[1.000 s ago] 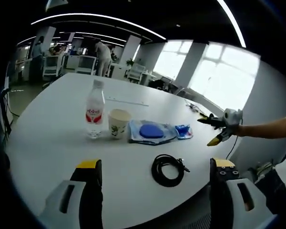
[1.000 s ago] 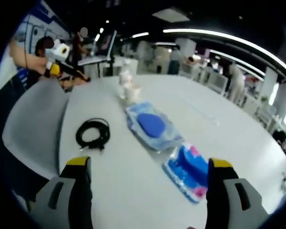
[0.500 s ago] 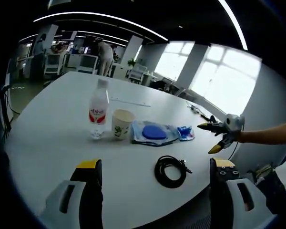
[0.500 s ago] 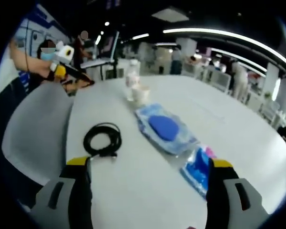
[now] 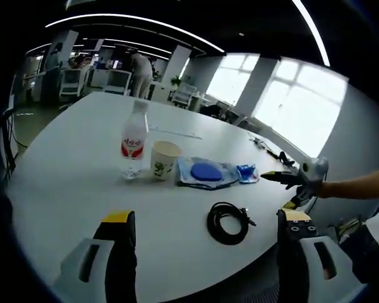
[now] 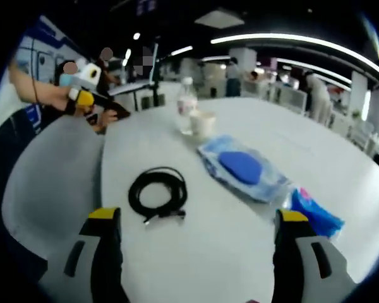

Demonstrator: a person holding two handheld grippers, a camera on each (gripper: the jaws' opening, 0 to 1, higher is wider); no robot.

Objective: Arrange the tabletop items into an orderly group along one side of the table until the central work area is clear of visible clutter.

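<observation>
Five items lie on the white table (image 5: 63, 164), taken here relative to the paper cup (image 5: 165, 160). In the left gripper view a water bottle (image 5: 134, 140) with a red label stands upright just beside the cup on its left. Just to the cup's right lies a clear bag holding a blue oval pad (image 5: 205, 172), and beyond that a small blue packet (image 5: 247, 173) touches the bag's far end. A coiled black cable (image 5: 227, 222) lies apart from the cup, nearer the camera and to the right, close to the table edge.

Left gripper (image 5: 205, 218): jaws spread wide and level above the near table edge, nothing between them. It is released.

Right gripper (image 6: 196, 216): jaws likewise spread wide and empty, held over the table with the cable (image 6: 158, 194) between and ahead of them. In the left gripper view this same gripper (image 5: 284, 189) shows at the right, past the packet, its dark fingers parted and pointing toward the table; a bare forearm (image 5: 357, 187) runs back from it, roughly level.

In the right gripper view the bag (image 6: 243, 170) lies on the near side of the cup (image 6: 202, 123), and the bottle (image 6: 186, 113) stands behind the cup.
</observation>
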